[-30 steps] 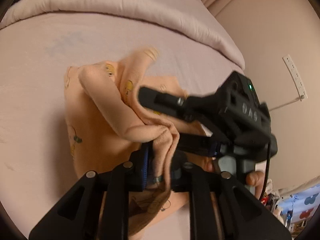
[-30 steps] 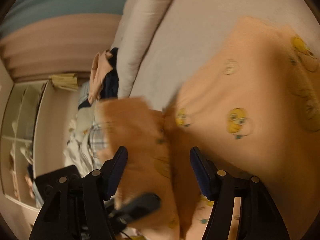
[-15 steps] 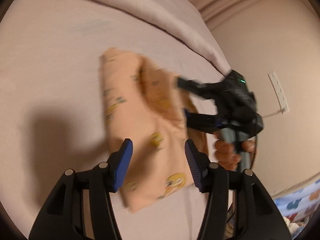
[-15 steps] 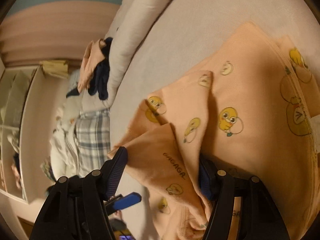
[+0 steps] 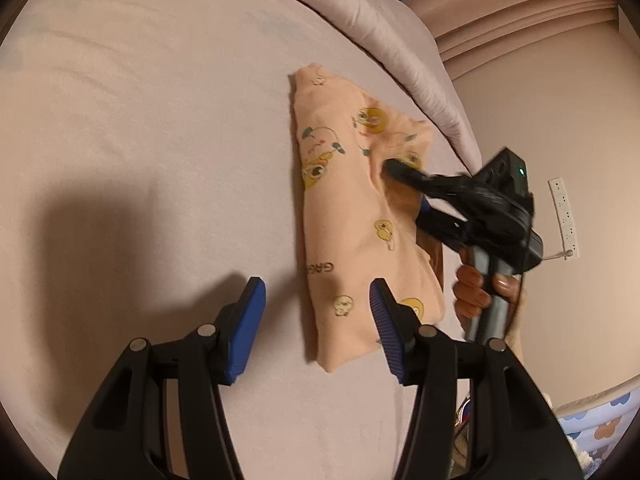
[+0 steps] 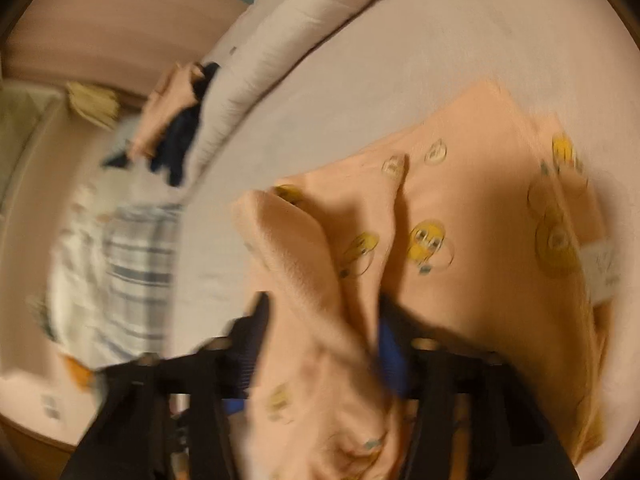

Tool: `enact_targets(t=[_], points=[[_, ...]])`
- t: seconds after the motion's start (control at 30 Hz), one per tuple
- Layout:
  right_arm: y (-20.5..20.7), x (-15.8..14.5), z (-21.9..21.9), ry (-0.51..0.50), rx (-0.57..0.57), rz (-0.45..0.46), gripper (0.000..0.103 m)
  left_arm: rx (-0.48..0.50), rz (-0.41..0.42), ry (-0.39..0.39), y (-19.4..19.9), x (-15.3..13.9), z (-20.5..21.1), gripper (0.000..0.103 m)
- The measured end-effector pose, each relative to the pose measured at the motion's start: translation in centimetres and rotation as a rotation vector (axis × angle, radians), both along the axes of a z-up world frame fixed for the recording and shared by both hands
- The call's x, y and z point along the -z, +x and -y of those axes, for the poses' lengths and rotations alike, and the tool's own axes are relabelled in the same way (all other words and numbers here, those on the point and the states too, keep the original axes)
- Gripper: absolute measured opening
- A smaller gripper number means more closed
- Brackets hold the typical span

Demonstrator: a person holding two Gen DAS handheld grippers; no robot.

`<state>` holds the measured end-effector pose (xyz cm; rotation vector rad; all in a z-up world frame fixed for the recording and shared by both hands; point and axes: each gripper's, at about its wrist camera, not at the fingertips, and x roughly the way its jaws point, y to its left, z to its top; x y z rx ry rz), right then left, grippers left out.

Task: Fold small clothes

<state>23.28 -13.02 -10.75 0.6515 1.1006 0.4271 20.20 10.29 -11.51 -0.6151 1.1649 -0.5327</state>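
Note:
A small peach garment with yellow duck prints (image 5: pixel 344 216) lies folded lengthwise on the pale pink bed sheet (image 5: pixel 140 140). My left gripper (image 5: pixel 316 320) is open and empty, held just above the garment's near end. My right gripper (image 5: pixel 404 184) reaches in from the right, one finger over a fold of the garment and one under it. In the blurred right wrist view the garment (image 6: pixel 480 208) has a fold bunched between my right gripper's (image 6: pixel 320 320) fingers; the jaws look closed on it.
A rolled pinkish duvet (image 5: pixel 384 36) runs along the far side of the bed. A wall with a socket strip (image 5: pixel 564 216) is at the right. A pile of other clothes (image 6: pixel 120 248), plaid and dark, lies beyond the bed's edge.
My left gripper let go of the garment, opened and pulled back. The garment dropped flat into a long fold. My right gripper closed in on a fold at the garment's right edge.

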Motion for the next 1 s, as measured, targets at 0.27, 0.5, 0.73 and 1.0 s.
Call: enact_targets(t=[0.27,0.5,0.73,1.0], points=[[-1.2,-5.3,4.1,-0.064,0.049,0.156,0.008,0.024,-0.004,-0.018,0.3,0.3,1.2,0.054],[-1.0,-4.2,7.8,-0.183,0.104,0.085,0.008,0.041,-0.024,-0.026,1.5,1.3,2.8,0.054],[-0.3,-1.1,7.7,-0.169,0.109,0.012,0.008,0.053,0.014,-0.02,1.8,-0.3,3.6,0.054],[-4.0,-5.5,7.7,-0.37,0.163,0.156,0.044,0.075,0.153,0.017,2.5,-3.5,6.6,0.052]])
